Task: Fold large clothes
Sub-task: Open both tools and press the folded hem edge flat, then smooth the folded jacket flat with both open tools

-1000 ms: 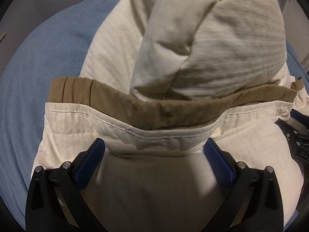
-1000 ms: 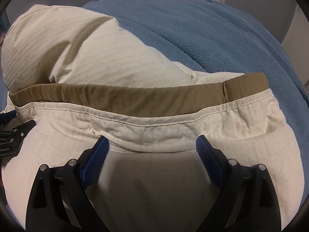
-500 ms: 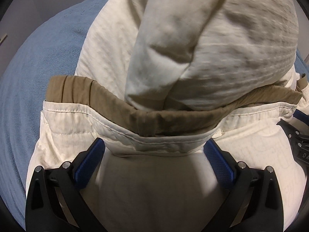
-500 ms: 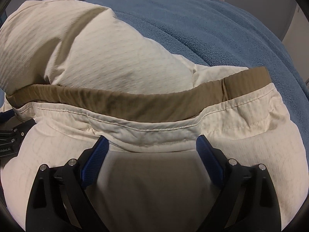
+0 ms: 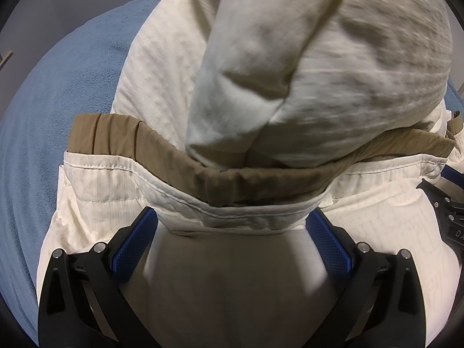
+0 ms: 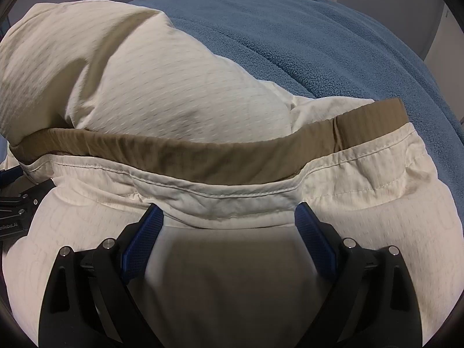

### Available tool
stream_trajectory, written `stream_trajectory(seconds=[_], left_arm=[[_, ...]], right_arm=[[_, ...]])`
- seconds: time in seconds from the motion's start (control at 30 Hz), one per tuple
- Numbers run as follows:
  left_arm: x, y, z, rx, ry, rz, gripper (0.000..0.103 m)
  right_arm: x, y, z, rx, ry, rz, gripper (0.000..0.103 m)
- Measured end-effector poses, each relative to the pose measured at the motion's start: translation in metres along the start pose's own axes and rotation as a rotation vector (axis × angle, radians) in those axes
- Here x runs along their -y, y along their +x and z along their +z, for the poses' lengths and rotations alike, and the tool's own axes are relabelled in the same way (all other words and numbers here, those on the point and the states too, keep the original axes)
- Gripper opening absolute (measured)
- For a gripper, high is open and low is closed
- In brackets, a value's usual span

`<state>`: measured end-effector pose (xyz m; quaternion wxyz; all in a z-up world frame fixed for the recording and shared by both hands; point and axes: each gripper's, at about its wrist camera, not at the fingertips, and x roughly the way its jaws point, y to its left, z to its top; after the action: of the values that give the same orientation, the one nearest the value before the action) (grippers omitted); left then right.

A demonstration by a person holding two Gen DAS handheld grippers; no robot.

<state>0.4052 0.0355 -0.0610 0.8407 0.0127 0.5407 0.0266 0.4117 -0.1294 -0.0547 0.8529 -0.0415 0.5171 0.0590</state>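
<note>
Mid-fold: left tongs (image 5: pixel 232 229) and right tongs (image 6: pixel 229 220), jaws wide, carried the cream quilted jacket (image 6: pixel 179 92) by its tan-lined hem (image 6: pixel 203 159) draped across them, above the blue fleece bed cover (image 6: pixel 319 34). Next, probably lay the hem forward and flat.

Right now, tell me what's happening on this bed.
A person with a handheld gripper in each hand is folding a cream jacket with a tan hem band on a blue fleece blanket. The left gripper and right gripper both sit at the hem edge, jaws spread wide with the cloth draped between them, not visibly pinched. The rest of the jacket is bunched up ahead of them; the fold is unfinished.
</note>
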Motion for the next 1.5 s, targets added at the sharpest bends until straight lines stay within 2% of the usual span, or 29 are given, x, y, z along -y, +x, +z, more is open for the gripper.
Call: stream_trajectory(seconds=[0.1,0.23,0.33,0.37,0.43,0.5,0.57,0.7,0.8,0.93,0.97,1.03,1.13,1.2,1.27,1.3,1.4,1.5], left_arm=[[-0.006,0.003,-0.004,0.020,-0.001,-0.002,0.098],[-0.015,-0.018,-0.018,0.123,0.003,-0.033,0.097],[-0.030,-0.043,-0.027,0.180,0.002,-0.046,0.096],[-0.037,-0.048,-0.030,0.189,0.005,-0.047,0.096],[-0.049,-0.051,-0.034,0.180,0.004,-0.062,0.096],[-0.064,-0.048,-0.035,0.163,-0.025,-0.087,0.096],[-0.075,-0.039,-0.037,0.143,-0.063,-0.097,0.096],[-0.077,-0.022,-0.034,0.129,-0.083,-0.052,0.098],[-0.082,-0.014,-0.029,0.123,-0.102,-0.055,0.098],[-0.089,-0.030,-0.030,0.134,-0.105,-0.055,0.097],[-0.084,-0.041,-0.038,0.143,-0.110,-0.054,0.096],[-0.080,-0.068,-0.054,0.210,-0.079,-0.049,0.096],[-0.059,-0.098,-0.087,0.285,0.032,-0.060,0.096],[-0.043,-0.107,-0.116,0.304,0.121,-0.054,0.096],[-0.036,-0.106,-0.133,0.306,0.178,-0.038,0.096],[-0.030,-0.102,-0.148,0.304,0.189,-0.029,0.096],[-0.039,-0.088,-0.157,0.263,0.122,-0.084,0.097],[-0.040,-0.083,-0.164,0.274,0.148,-0.078,0.097]], right_arm=[[0.002,-0.003,-0.003,0.022,0.002,0.002,0.087],[0.015,-0.034,-0.009,0.088,-0.022,0.050,0.087],[0.043,-0.063,-0.012,0.183,-0.039,-0.019,0.087],[0.060,-0.066,-0.014,0.186,-0.044,-0.054,0.087],[0.087,-0.055,-0.018,0.121,-0.010,-0.072,0.087],[0.106,-0.048,-0.022,0.105,0.026,-0.022,0.087],[0.111,-0.040,-0.025,0.101,0.034,-0.007,0.087],[0.109,-0.025,-0.026,0.094,0.054,-0.038,0.087],[0.111,-0.021,-0.026,0.095,0.070,-0.034,0.087],[0.095,-0.050,-0.035,0.150,0.049,-0.083,0.087],[0.091,-0.060,-0.041,0.180,0.047,-0.076,0.087],[0.078,-0.088,-0.062,0.264,0.025,-0.015,0.087],[0.051,-0.123,-0.103,0.357,-0.057,0.056,0.087],[0.034,-0.131,-0.129,0.369,-0.112,0.068,0.087],[0.023,-0.131,-0.151,0.355,-0.164,0.042,0.087],[0.022,-0.128,-0.157,0.353,-0.172,0.035,0.087],[0.025,-0.116,-0.169,0.329,-0.171,0.050,0.087],[0.024,-0.104,-0.176,0.341,-0.182,0.041,0.087]])
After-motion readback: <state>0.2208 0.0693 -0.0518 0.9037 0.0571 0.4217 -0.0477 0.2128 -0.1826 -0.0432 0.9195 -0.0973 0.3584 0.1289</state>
